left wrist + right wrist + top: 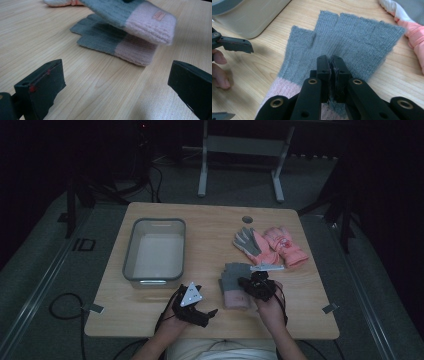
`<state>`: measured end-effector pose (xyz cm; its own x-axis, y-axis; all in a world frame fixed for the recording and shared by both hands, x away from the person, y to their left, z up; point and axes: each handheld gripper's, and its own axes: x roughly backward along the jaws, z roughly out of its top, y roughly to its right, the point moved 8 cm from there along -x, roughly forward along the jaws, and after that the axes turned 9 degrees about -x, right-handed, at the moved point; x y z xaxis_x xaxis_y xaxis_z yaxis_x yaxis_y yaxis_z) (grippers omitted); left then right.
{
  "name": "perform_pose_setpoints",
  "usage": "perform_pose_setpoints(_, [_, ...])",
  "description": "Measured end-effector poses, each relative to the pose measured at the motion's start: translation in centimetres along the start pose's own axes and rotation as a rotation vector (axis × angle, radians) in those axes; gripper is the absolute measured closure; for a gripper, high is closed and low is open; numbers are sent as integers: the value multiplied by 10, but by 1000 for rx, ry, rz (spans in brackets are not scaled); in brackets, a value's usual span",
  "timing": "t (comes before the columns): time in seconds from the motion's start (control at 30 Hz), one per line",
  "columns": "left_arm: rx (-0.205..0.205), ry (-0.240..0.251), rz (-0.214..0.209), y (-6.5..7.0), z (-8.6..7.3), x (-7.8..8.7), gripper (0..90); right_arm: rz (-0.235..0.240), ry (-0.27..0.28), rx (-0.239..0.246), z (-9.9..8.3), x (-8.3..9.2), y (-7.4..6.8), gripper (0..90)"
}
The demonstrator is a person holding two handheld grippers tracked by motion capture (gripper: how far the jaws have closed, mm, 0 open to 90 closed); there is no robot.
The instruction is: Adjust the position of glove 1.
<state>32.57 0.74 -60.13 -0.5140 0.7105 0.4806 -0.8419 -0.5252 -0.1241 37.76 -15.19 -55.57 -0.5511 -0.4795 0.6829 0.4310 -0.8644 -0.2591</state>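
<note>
The right gripper (258, 285) is clamped on a grey fingerless glove with a pink cuff (352, 37); in the right gripper view its two black jaws meet tight on the grey knit near the middle of the glove, with a tuft of fabric pinched between them. In the left gripper view this held glove (140, 17) hangs lifted and tilted, its pink cuff with a small label toward the camera, directly above a second matching glove (117, 42) that lies flat on the wooden table (210, 227). The two overlap in plan; whether they touch I cannot tell. In the high view the pair sits near the front edge, right of centre. The left gripper (196, 307) rests low over the table near its front edge, left of the gloves, its jaws standing wide apart with nothing between them, only bare wood. A grey plastic bin (155, 251) stands on the left half of the table, just beyond the left gripper. Further back on the right lie a grey-and-orange work glove (250, 244) and a pink padded glove (286, 246), side by side and touching.
</note>
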Motion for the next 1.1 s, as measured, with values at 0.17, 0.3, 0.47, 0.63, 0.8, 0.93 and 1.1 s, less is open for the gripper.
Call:
perform_pose_setpoints(0.17, [-8,-14,2,1,-1,-1,4,-3,-28,0,-7,-8,0,858])
perform_pose_setpoints(0.3, [-19,-20,5,2,-1,-1,4,-12,-45,-6,-12,-14,4,858])
perform_pose_setpoints(0.47, [-4,-16,-1,0,-1,0,4,-16,-63,1,-14,-22,6,855])
perform_pose_setpoints(0.63, [-5,-20,-9,1,-1,-1,4,-20,-81,-1,-18,-29,9,848])
perform_pose_setpoints(0.8, [34,-47,49,-4,-3,-3,4,-16,-83,6,-21,-32,10,840])
perform_pose_setpoints(0.93, [39,-37,45,-5,-2,-2,4,-13,-81,30,-21,-34,11,839])
perform_pose_setpoints(1.1, [-8,26,33,2,4,-1,31,14,-69,22,-16,-29,11,825])
